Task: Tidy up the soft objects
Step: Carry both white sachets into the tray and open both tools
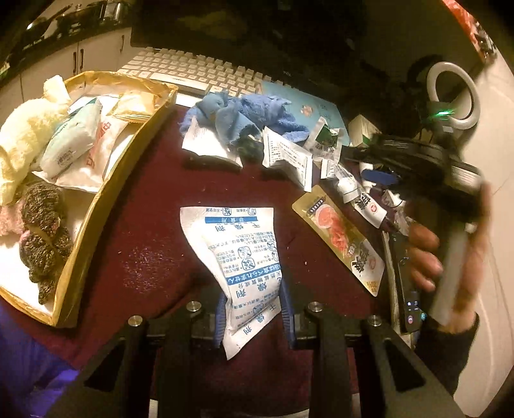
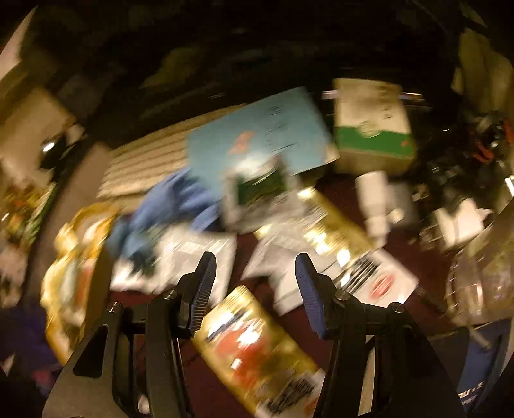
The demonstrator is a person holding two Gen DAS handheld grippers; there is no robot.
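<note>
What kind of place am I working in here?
Likely a home computer desk near a kitchen: a white keyboard sits before a dark monitor, cabinets behind, and a gold tray of soft items on the maroon tabletop.

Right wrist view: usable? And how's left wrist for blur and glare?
Right wrist view: heavy motion blur, only the open right claw stays sharp; gold packet legible as a shape only. Left wrist view: mostly sharp, desiccant packet print readable, dim warm light, far hand smeared.

R wrist view badly motion-blurred: print on the gold packet (image 2: pixel 257 350) below the jaws unreadable, pile ahead smeared. L wrist view: white sachet (image 1: pixel 244 273) lower end hidden betw. jaws; right hand (image 1: pixel 449 257) blurred; gold tray (image 1: pixel 106 199) cut off at left edge.
</note>
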